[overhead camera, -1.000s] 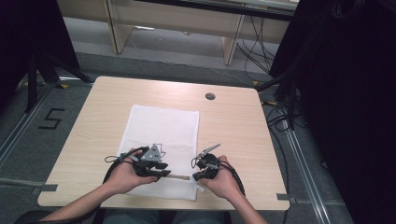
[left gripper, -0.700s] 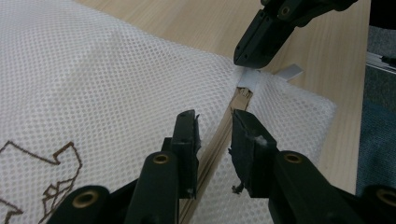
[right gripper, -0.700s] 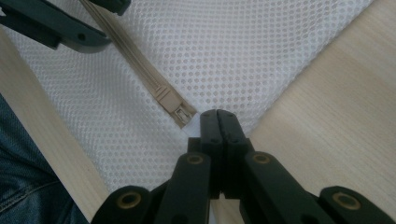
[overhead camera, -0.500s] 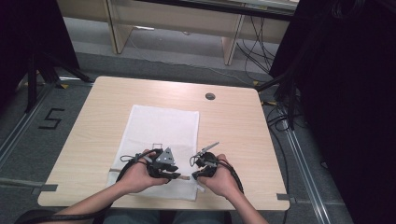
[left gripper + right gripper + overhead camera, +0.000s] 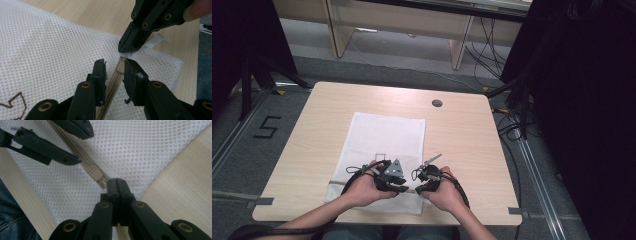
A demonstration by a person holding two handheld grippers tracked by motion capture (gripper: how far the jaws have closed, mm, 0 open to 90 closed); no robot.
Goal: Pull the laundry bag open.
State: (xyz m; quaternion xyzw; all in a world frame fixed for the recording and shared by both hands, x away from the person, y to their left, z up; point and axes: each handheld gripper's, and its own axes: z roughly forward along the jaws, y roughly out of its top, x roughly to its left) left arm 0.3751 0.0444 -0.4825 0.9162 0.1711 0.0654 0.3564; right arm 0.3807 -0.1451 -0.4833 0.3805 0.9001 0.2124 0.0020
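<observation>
A white mesh bag (image 5: 382, 142) lies flat on the wooden table (image 5: 462, 140), with a beige zipper (image 5: 112, 85) along its near edge. In the left gripper view my left gripper (image 5: 114, 65) is open, one jaw on each side of the zipper, just short of the slider (image 5: 121, 65). My right gripper (image 5: 116, 182) is shut on the bag's fabric at the zipper's end, right behind the slider (image 5: 95, 173). In the high view both hands sit close together at the bag's near edge, left gripper (image 5: 403, 188) and right gripper (image 5: 418, 189) almost tip to tip.
A round cable hole (image 5: 437, 103) sits at the table's far side. Grey tape strips (image 5: 518, 211) mark the near corners. Bare tabletop lies to the right of the bag. The table's front edge and the person's jeans (image 5: 12, 220) are close below the grippers.
My left gripper has slid right along the bag's near edge toward the right gripper. The right gripper has stayed put.
</observation>
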